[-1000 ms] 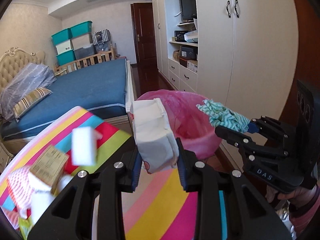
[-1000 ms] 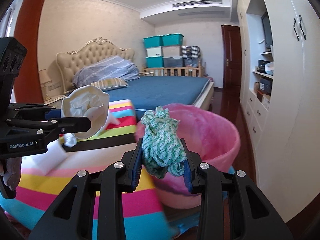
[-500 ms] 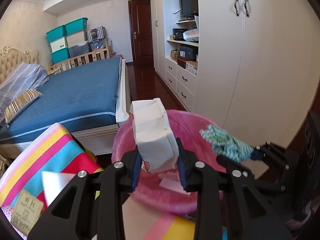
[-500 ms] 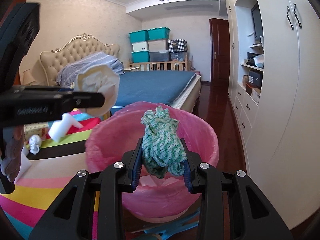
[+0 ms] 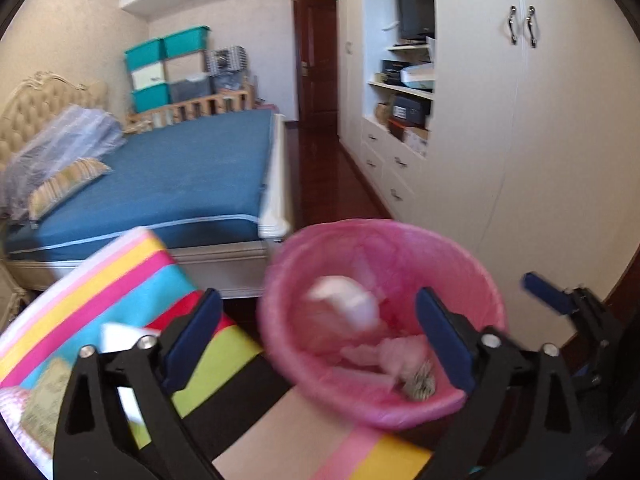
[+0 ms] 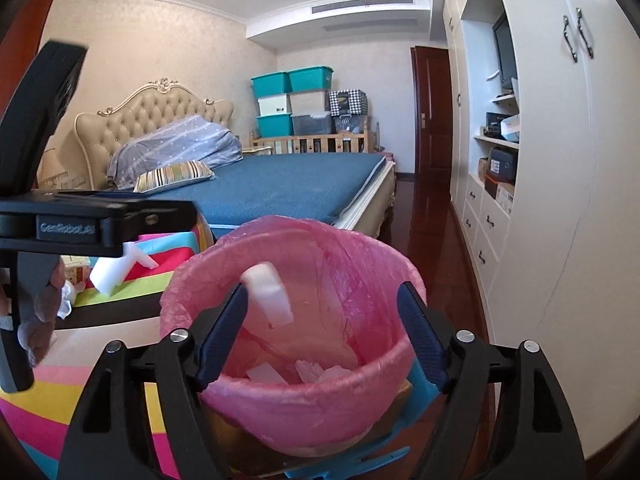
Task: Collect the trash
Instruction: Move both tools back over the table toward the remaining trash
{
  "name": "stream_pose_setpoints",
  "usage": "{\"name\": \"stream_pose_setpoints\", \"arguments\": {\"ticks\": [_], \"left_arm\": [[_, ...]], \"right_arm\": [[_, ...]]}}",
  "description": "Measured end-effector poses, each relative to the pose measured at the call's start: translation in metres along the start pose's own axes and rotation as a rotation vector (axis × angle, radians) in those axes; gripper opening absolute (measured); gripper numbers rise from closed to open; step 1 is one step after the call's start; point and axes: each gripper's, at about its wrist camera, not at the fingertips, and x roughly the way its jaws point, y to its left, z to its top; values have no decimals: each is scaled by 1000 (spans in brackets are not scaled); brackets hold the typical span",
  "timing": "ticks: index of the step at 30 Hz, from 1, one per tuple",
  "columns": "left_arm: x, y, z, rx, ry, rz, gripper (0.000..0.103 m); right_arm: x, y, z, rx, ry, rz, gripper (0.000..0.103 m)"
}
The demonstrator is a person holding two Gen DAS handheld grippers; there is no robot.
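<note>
Jaws on my left gripper (image 5: 318,332) have just been opening and now stand spread wide with nothing between the blue rubber pads; my right gripper (image 6: 322,330) has likewise just been opening, its jaws apart and empty. Directly beneath both sits the round bin (image 6: 394,276), lined with thin, crinkled pink plastic that folds over the rim. I see a white crumpled paper wad (image 6: 266,294) inside the bin's mouth, blurred, above the pale scraps (image 6: 316,370) on the bottom; from the left wrist a scrap of green-patterned cloth (image 5: 420,384) lies low among them. Left of the bin, a striped, brightly coloured cloth (image 5: 120,272) carries a white foam block (image 6: 106,276). Beyond lie a glossy dark floor strip (image 6: 432,232) between the blue-sheeted bed (image 6: 280,184) and the smooth white wardrobe (image 6: 560,160).
</note>
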Motion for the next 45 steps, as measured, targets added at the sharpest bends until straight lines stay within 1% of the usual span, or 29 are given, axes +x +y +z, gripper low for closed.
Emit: {"name": "stream_pose_setpoints", "arguments": {"ticks": [2,6,10,14,17,22,25,27,29,33,39,41,45], "left_arm": [[-16,8,-8,10,-19,39,98],[-48,23,-28,-2,-21,72,98],[-77,30,-52,6,-21,91,98],[-113,35,-79,39,-47,118,98],[-136,42,-97,34,-58,136,98],[-173,67,-132,-13,-54,177,98],[-199,86,-156,-28,-64,238,98],[-210,98,-166,-42,-63,272,98],[-225,114,-183,-70,-63,302,98],[-244,139,-212,-115,-43,363,98],[-254,169,-243,-164,-15,451,98],[-259,180,-248,-205,-7,444,98],[-271,195,-253,-283,-45,442,98]], "right_arm": [[-8,1,-1,7,-5,2,79],[-23,12,-8,15,8,12,81],[-32,26,-16,40,32,51,81],[-41,45,-24,50,45,93,81],[-44,63,-29,44,61,128,81],[-46,100,-38,-4,101,186,81],[-47,121,-41,-26,123,230,81],[-48,136,-43,-47,130,242,81],[-48,154,-45,-70,143,270,81],[-52,187,-46,-117,163,317,81],[-53,229,-47,-146,203,372,82],[-55,244,-48,-152,211,389,82],[-57,273,-50,-188,226,410,82]]}}
